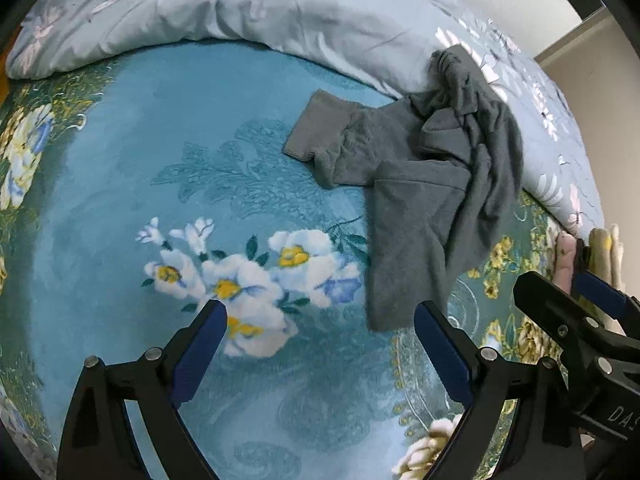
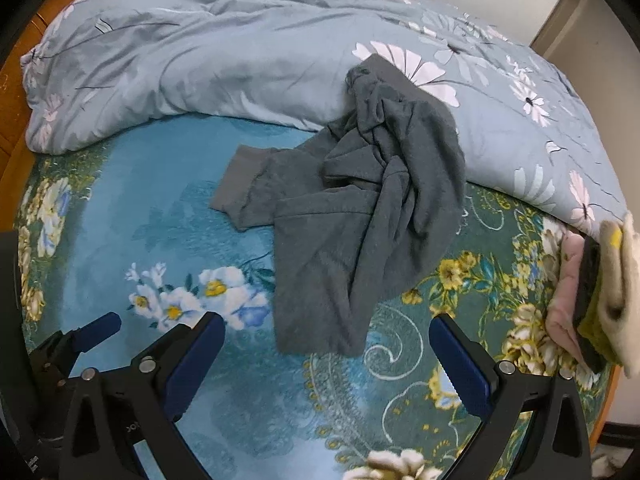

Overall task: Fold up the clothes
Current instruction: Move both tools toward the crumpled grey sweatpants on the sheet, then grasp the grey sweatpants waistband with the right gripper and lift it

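Observation:
A crumpled grey garment [image 1: 424, 184] lies on the teal floral bedspread [image 1: 168, 152], its upper part bunched against the duvet and one cuffed end spread to the left. It also shows in the right wrist view [image 2: 352, 216]. My left gripper [image 1: 320, 332] is open and empty, just short of the garment's near hem. My right gripper [image 2: 326, 344] is open and empty, with the hem between and just beyond its fingers. The right gripper also shows at the right edge of the left wrist view [image 1: 568, 292].
A rumpled pale blue flowered duvet [image 2: 224, 52] lies across the far side of the bed. A stack of folded clothes [image 2: 592, 292], pink, dark and cream, sits at the bed's right edge. A wooden bed frame [image 2: 12, 104] shows far left.

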The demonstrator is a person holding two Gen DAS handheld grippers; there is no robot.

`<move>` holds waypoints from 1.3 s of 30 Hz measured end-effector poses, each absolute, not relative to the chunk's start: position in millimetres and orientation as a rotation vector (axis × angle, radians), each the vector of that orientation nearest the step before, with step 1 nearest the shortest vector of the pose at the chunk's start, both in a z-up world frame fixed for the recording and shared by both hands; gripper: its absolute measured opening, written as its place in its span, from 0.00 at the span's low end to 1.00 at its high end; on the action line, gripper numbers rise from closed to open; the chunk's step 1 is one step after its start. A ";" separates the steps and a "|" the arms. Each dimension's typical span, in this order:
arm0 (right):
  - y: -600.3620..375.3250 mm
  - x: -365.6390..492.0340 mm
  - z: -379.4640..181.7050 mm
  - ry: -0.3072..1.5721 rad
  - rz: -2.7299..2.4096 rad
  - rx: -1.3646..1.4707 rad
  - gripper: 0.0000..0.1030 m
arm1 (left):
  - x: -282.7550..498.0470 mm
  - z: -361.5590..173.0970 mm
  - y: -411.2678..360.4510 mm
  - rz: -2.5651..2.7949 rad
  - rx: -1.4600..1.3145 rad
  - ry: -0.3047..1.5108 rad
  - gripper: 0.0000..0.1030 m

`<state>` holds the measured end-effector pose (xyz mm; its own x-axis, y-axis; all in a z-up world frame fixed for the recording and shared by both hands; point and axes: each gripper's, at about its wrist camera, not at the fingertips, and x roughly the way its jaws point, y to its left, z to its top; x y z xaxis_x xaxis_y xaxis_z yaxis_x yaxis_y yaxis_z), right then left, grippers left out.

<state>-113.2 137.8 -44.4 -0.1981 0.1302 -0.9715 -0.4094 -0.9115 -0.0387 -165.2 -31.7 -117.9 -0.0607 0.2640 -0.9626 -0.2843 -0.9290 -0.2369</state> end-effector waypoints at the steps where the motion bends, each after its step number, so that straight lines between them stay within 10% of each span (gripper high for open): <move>1: 141.6 -116.0 -49.2 0.329 2.163 -1.728 1.00 | -169.3 -122.9 -27.0 2.044 -1.857 0.036 0.92; 22: 335.9 -195.0 -121.8 0.728 2.023 -1.486 0.99 | -219.1 -149.4 -67.5 2.097 -1.843 -0.155 0.92; 31: 336.9 -170.7 -117.2 1.239 2.028 -1.337 0.09 | -212.1 -132.7 -93.1 2.114 -1.851 -0.132 0.92; 39: 294.6 -97.4 -53.9 1.760 2.157 -0.982 0.03 | -184.9 -91.5 -103.8 2.093 -1.798 -0.171 0.92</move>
